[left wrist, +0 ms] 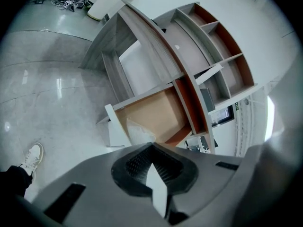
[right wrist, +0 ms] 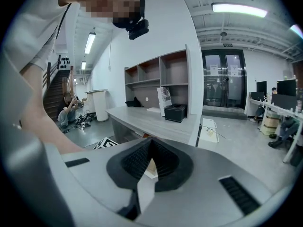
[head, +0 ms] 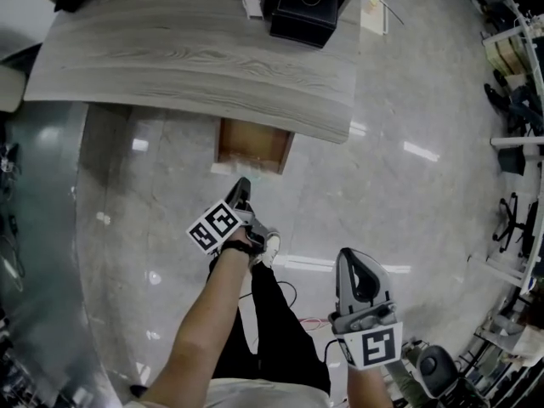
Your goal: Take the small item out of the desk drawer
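Left gripper (left wrist: 151,144) jaws meet, tips maybe nipping the clear bag (left wrist: 138,131) in the drawer (left wrist: 161,110); right gripper (right wrist: 147,139) closed, empty.

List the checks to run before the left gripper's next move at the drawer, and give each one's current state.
1. Drawer pulled open: ok.
2. Small item, a pale bag, visible inside the drawer: ok.
3. Left gripper aimed at the drawer, jaws together: ok.
4. Pale bag actually pinched by the left gripper: cannot tell; it shows just past the tips, and no part is clearly between them.
5. Right gripper shut, holding nothing, away from the drawer: ok.
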Demonstrator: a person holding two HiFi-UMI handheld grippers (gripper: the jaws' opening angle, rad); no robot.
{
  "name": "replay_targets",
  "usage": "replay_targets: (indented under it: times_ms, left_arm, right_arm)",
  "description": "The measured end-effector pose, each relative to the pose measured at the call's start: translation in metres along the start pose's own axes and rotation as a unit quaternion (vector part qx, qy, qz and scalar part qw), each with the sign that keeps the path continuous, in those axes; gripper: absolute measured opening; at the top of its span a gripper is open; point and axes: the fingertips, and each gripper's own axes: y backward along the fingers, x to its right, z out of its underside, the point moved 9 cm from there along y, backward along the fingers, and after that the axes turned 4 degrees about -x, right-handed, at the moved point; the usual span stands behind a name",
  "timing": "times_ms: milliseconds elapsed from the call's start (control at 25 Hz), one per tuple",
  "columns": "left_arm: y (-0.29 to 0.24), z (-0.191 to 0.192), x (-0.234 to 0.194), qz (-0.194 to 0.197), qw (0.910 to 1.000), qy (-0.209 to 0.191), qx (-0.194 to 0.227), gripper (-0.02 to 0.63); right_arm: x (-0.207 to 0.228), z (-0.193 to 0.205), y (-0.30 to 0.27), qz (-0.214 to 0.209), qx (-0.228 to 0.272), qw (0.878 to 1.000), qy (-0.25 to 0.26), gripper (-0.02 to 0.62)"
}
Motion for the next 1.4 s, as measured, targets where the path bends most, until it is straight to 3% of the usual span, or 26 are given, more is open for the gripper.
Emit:
replay_targets:
  times_ms: [200, 640, 920, 1240, 1400]
  left_arm:
    - [0.019, -0.010, 0.014, 0.010, 0.9996, -0.027, 0.001, 0.015]
    - [0.074, -0.039, 0.077, 0.029, 0.9911, -0.130, -0.004, 0.014]
    - [0.127, -0.065, 0.130, 0.057, 0.9769, -0.205, 0.010, 0.015]
    - [0.190, -0.113, 0.188, 0.087, 0.9573, -0.269, 0.061, 0.014]
    - [0.223, -0.130, 0.218, 0.112, 0.9424, -0.301, 0.093, 0.014]
  right_arm:
    - [-0.005, -0.026, 0.011, 0.001, 0.008, 1.000, 0.009, 0.021]
    - [-0.017, -0.079, 0.047, -0.002, 0.046, 0.999, 0.018, 0.021]
    - [-0.014, -0.108, 0.065, -0.020, 0.076, 0.997, -0.016, 0.021]
    - [-0.018, -0.160, 0.073, -0.028, 0.134, 0.991, 0.009, 0.021]
    - [-0.017, -0.174, 0.082, -0.016, 0.151, 0.988, 0.017, 0.021]
